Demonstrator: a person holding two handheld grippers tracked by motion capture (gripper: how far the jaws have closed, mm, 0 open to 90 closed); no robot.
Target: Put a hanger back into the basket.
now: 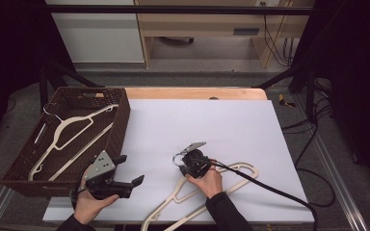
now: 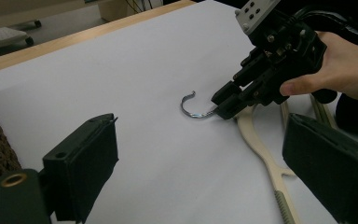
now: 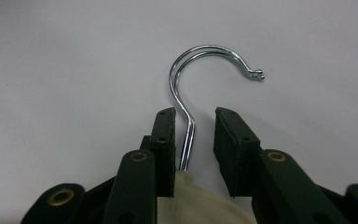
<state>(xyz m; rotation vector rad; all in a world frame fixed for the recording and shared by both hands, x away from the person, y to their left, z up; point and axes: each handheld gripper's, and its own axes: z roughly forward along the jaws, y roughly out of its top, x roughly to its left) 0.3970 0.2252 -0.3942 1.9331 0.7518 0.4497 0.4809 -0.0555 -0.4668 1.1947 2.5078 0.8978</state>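
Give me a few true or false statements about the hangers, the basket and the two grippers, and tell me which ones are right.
1. A hanger lies in the basket. True.
2. The right gripper has the metal hook of the table hanger between its jaws. True; a gap still shows on one side of the wire.
3. The left gripper holds a hanger. False; its jaws stand wide open with nothing between them.
4. The table hanger stands upright. False; it lies flat on the white sheet.
5. The basket sits at the right edge of the table. False; in the high view it sits at the left.
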